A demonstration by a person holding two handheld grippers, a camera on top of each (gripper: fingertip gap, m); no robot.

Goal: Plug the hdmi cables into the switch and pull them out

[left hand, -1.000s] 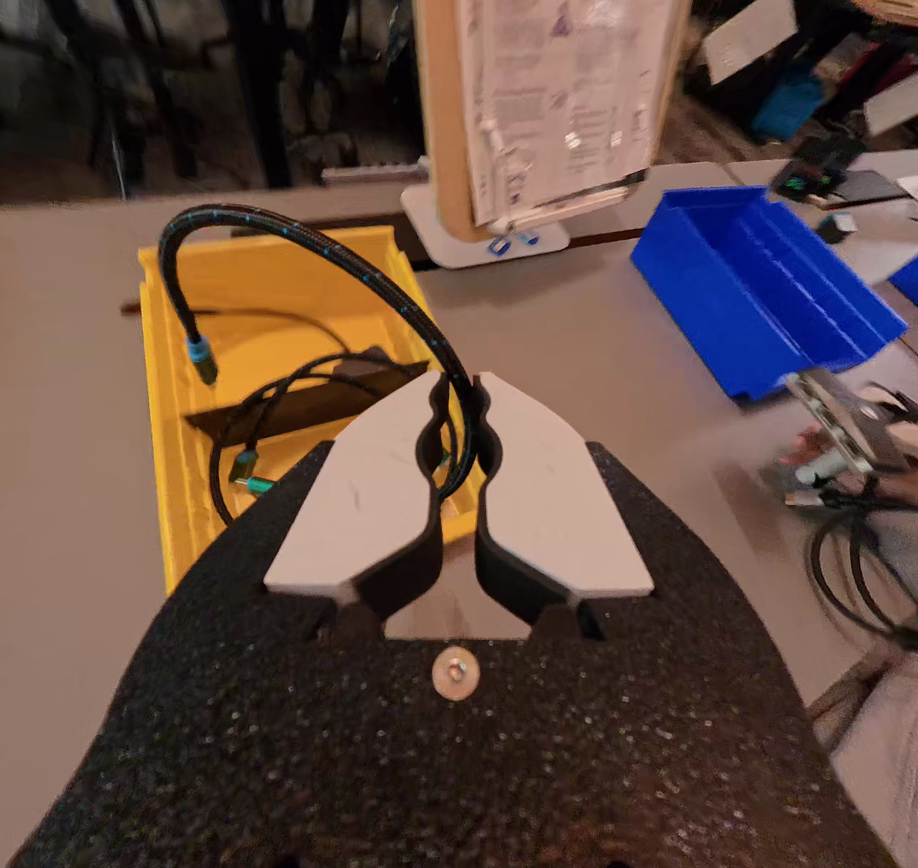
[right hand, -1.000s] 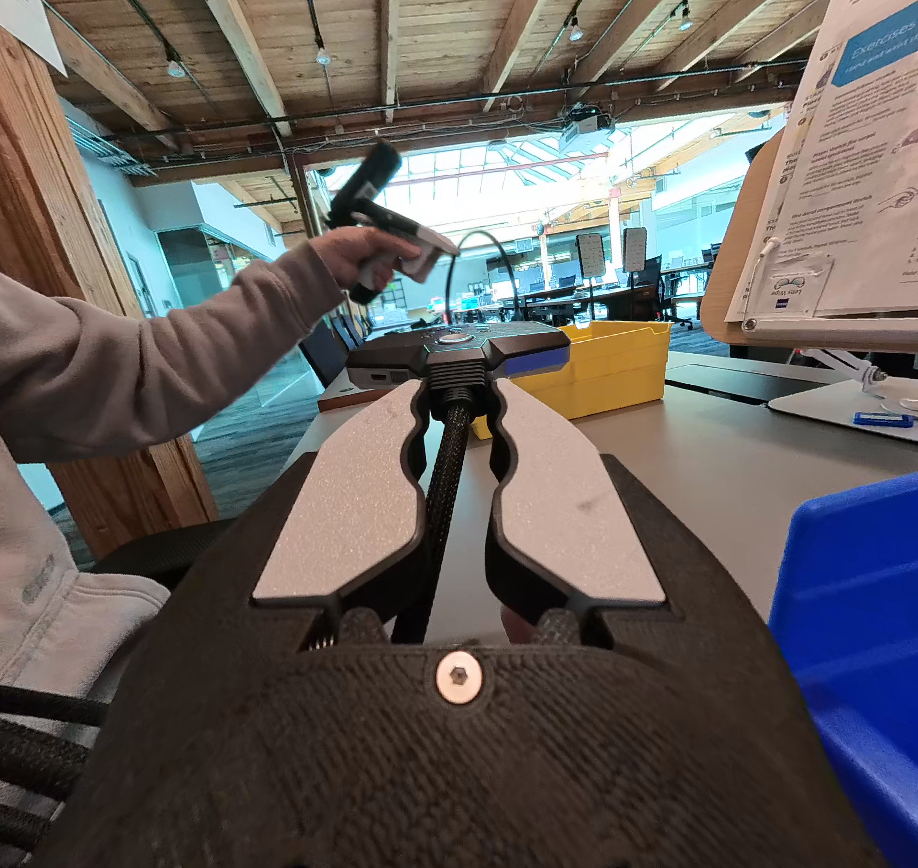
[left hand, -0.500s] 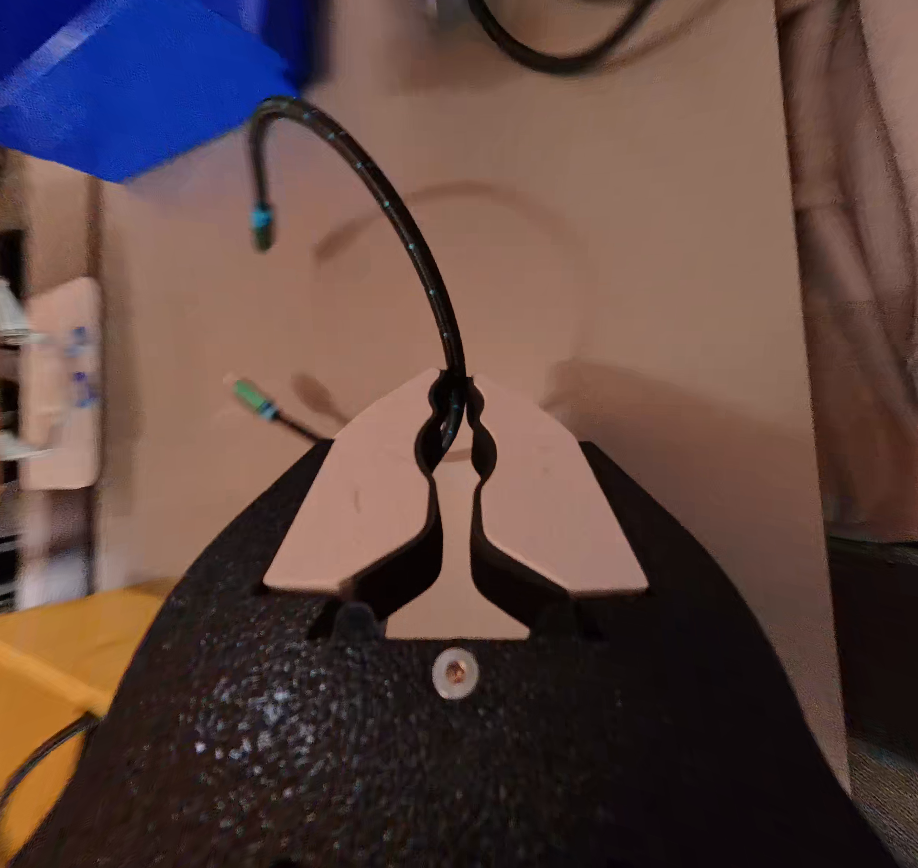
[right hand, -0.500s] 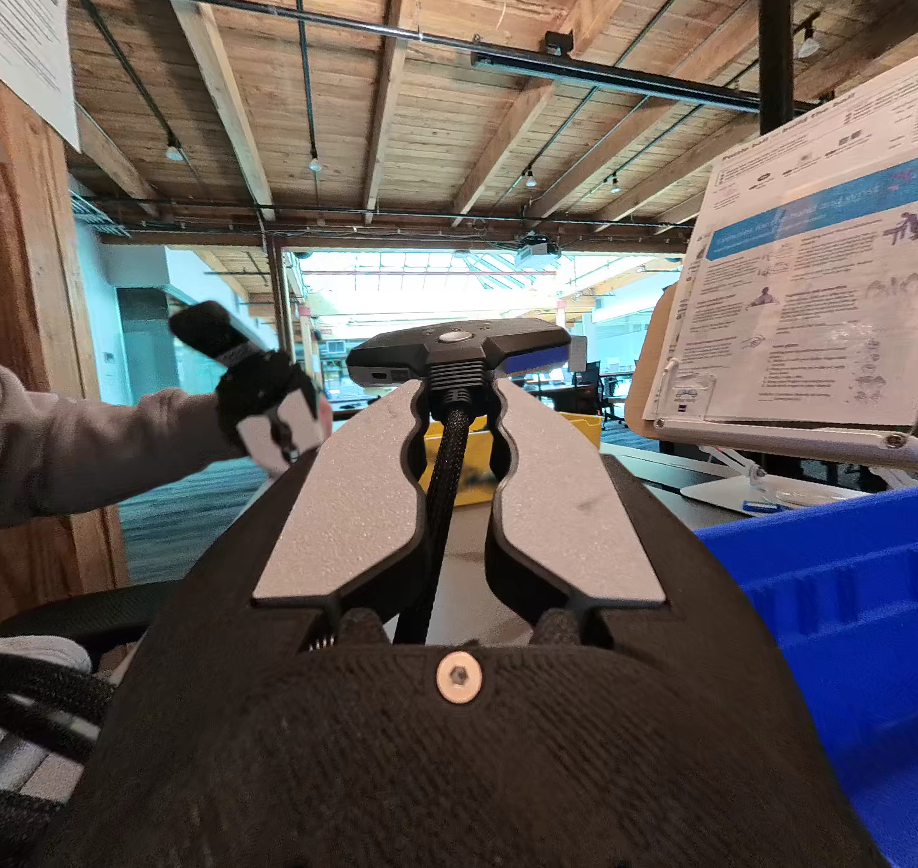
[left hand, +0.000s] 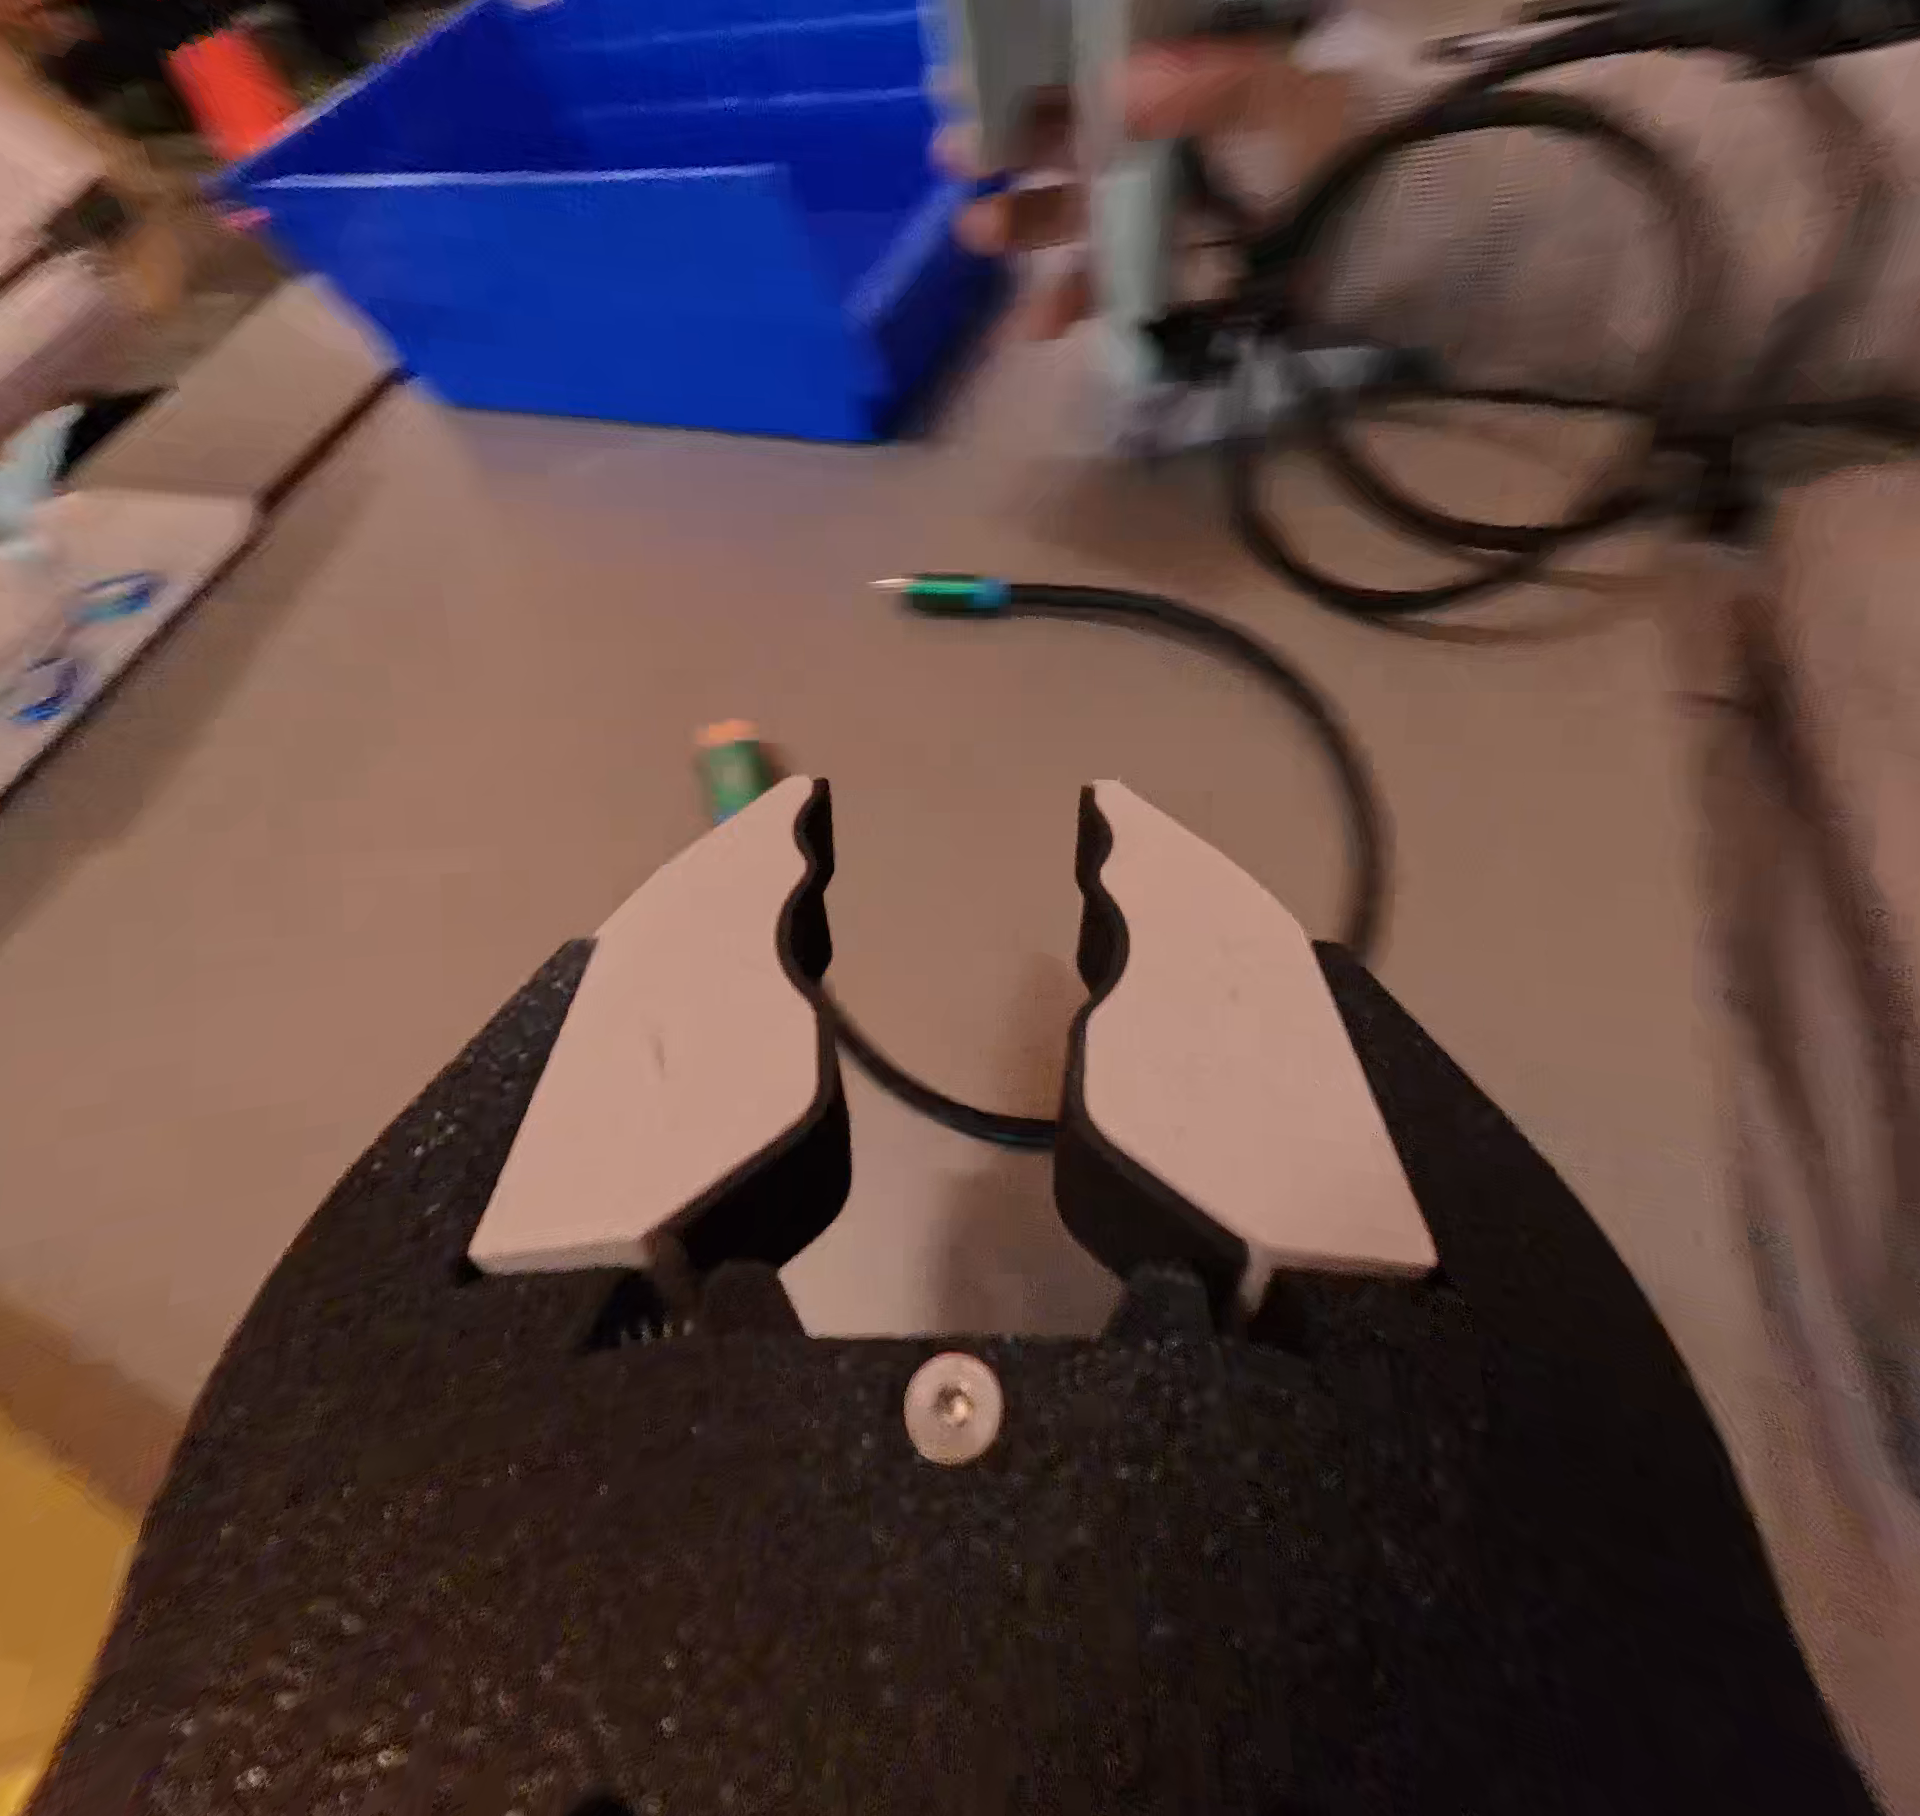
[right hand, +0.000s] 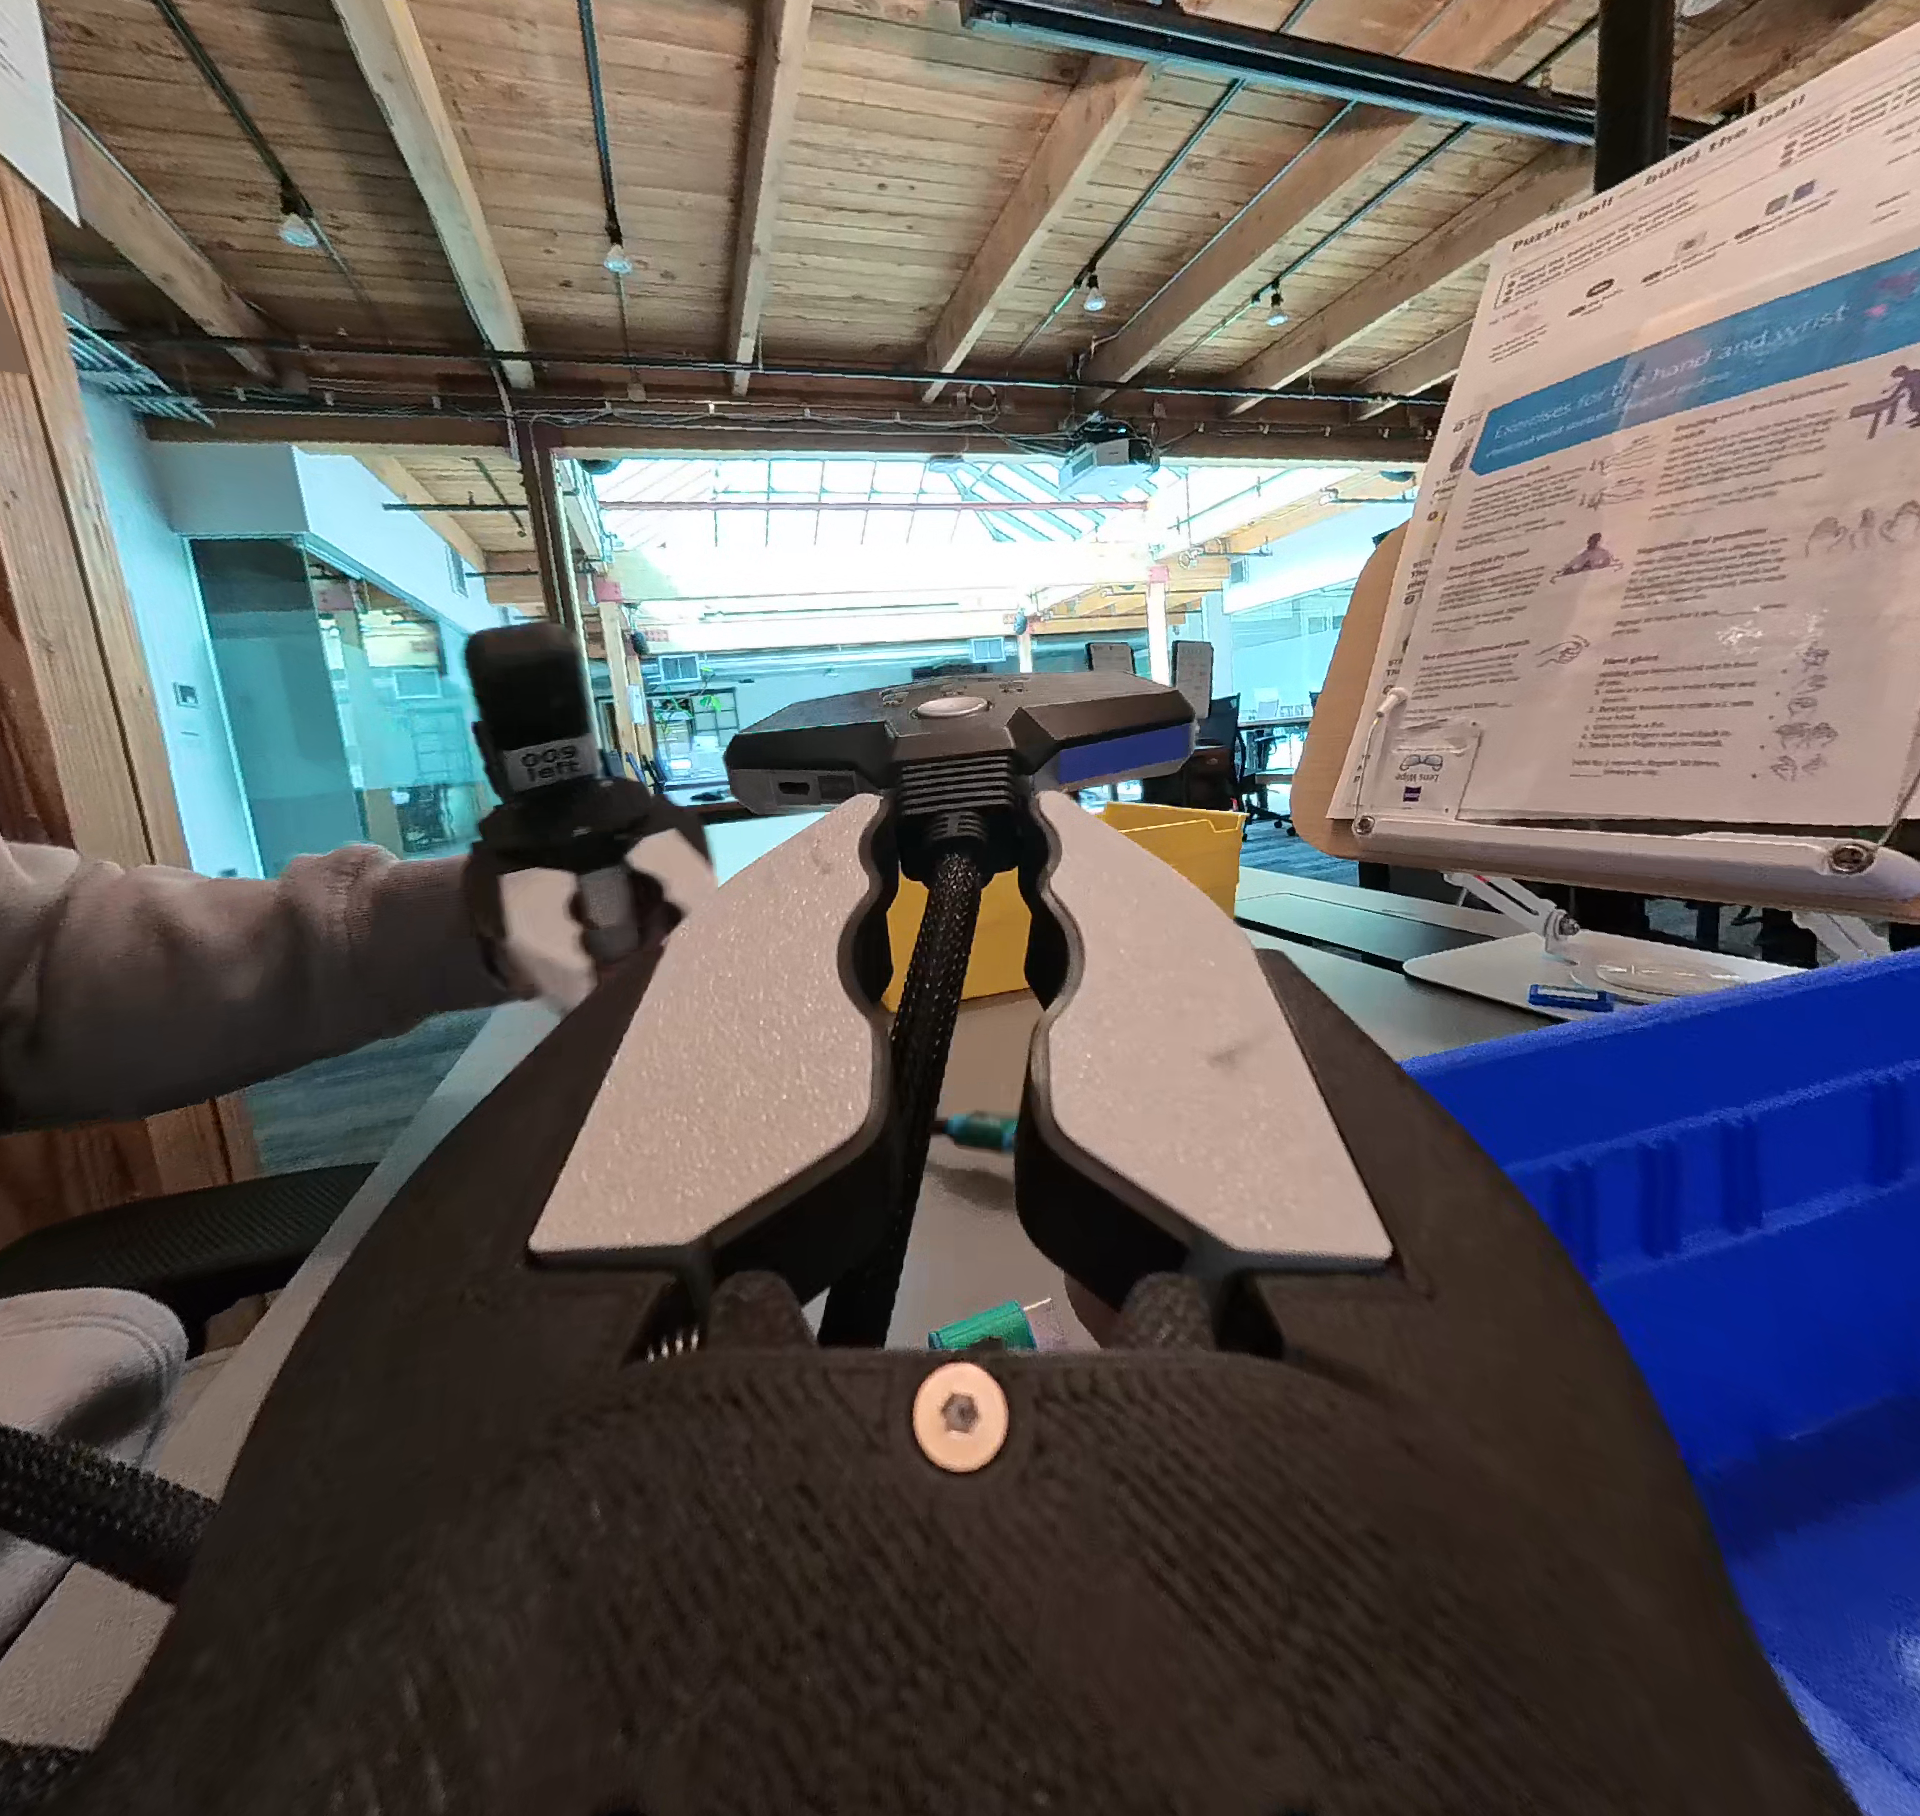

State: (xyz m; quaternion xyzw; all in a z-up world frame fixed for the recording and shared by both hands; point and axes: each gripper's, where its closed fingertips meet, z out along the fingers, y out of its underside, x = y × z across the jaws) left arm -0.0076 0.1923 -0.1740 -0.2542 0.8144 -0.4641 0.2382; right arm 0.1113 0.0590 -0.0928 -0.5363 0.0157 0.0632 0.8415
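Observation:
My left gripper [left hand: 951, 795] is open and empty, low over the grey table. A thin black HDMI cable [left hand: 1299, 696] lies curved on the table under and ahead of it, with one teal plug [left hand: 951, 594] ahead and another green plug [left hand: 732, 769] by my left fingertip. My right gripper [right hand: 956, 810] is shut on the thick braided cable [right hand: 935, 956] just under the black switch [right hand: 956, 727] and holds the switch up off the table. The green plugs [right hand: 982, 1132] show between the right fingers. The left gripper [right hand: 582, 893] shows at the left of the right wrist view.
A blue bin [left hand: 623, 239] stands ahead of the left gripper and fills the right of the right wrist view [right hand: 1662, 1195]. A coiled black cable [left hand: 1455, 478] lies at the right. A yellow bin [right hand: 1174, 831] and a document stand [right hand: 1662, 571] stand behind the switch.
My left gripper carried the thin cable from the yellow bin toward the blue bin, opened and let it drop onto the table. My right gripper keeps the switch raised.

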